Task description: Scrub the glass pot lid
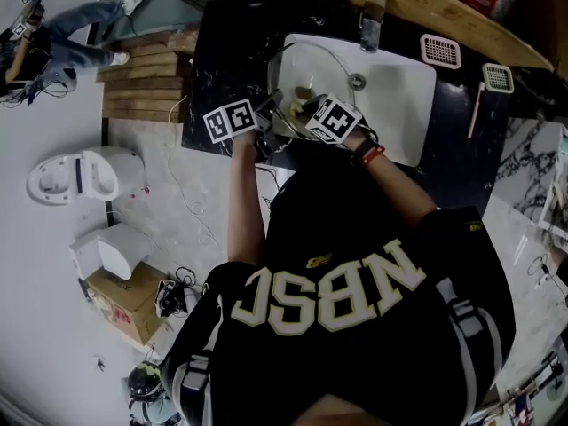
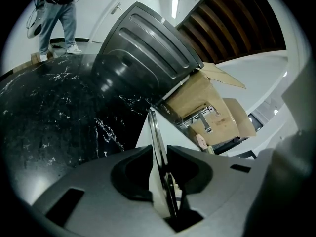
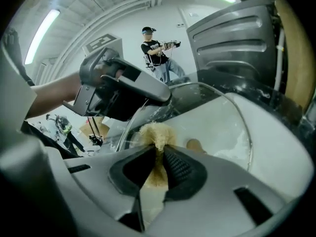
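The glass pot lid (image 1: 311,71) stands on edge over the white sink (image 1: 404,91). My left gripper (image 1: 269,106) is shut on its metal rim; in the left gripper view the lid (image 2: 154,127) runs edge-on between the jaws (image 2: 159,154). My right gripper (image 1: 298,105) is shut on a yellowish fibrous scrubber (image 3: 156,132), held close to the lid's face. In the right gripper view the lid's rim (image 3: 240,113) arcs over the sink, its knob (image 3: 194,144) shows just beyond the scrubber, and the left gripper (image 3: 165,98) grips the lid at upper left.
A black marble counter (image 1: 222,60) surrounds the sink, with the faucet (image 1: 371,20) at the back. Two slotted soap trays (image 1: 441,50) (image 1: 498,77) and a pink toothbrush (image 1: 476,109) lie to the right. Another person (image 1: 80,34) stands on the floor at upper left. A cardboard box (image 2: 207,107) sits beyond the counter.
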A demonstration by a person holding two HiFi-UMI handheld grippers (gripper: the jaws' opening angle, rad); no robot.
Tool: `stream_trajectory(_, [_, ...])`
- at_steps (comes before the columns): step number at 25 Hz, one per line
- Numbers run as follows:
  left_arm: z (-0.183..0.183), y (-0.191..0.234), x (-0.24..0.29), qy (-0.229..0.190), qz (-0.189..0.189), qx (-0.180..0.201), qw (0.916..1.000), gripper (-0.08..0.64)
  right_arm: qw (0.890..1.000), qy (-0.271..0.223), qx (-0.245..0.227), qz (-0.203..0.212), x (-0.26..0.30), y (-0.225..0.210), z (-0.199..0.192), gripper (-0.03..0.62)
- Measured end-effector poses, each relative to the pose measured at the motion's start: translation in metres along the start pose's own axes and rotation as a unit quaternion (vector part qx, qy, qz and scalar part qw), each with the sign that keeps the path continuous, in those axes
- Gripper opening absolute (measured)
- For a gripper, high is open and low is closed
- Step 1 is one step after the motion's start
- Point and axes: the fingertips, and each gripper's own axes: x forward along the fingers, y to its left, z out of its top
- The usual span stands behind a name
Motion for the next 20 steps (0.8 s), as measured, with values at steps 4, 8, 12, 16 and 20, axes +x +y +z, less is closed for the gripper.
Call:
stream_trajectory(4, [0.000,-0.001,-0.001,-0.001,-0.005,-0.007,1.0000,0.101,0.999,-0.033,0.012,-0.015,0.005,-0.014,0.023,0.063])
stream_trajectory(8, [0.000,0.000,-0.002,-0.002,-0.009,-0.015,0.9999,0.101,0.998,-0.046,0.015,-0.039,0.010,-0.029,0.042,0.064])
stream_trajectory(12, [0.001,0.000,-0.002,0.001,-0.015,-0.020,0.9997,0.101,0.996,-0.061,0.007,-0.066,0.014,-0.045,0.058,0.064])
stream_trajectory(16, [0.000,-0.001,-0.002,0.006,-0.010,-0.011,0.9999,0.101,0.992,-0.074,0.012,-0.099,0.017,-0.070,0.073,0.064])
stream_trajectory(20, [0.000,-0.002,-0.002,0.011,-0.008,-0.006,0.9999,0.101,0.987,-0.056,-0.012,-0.150,0.018,-0.101,0.079,0.063])
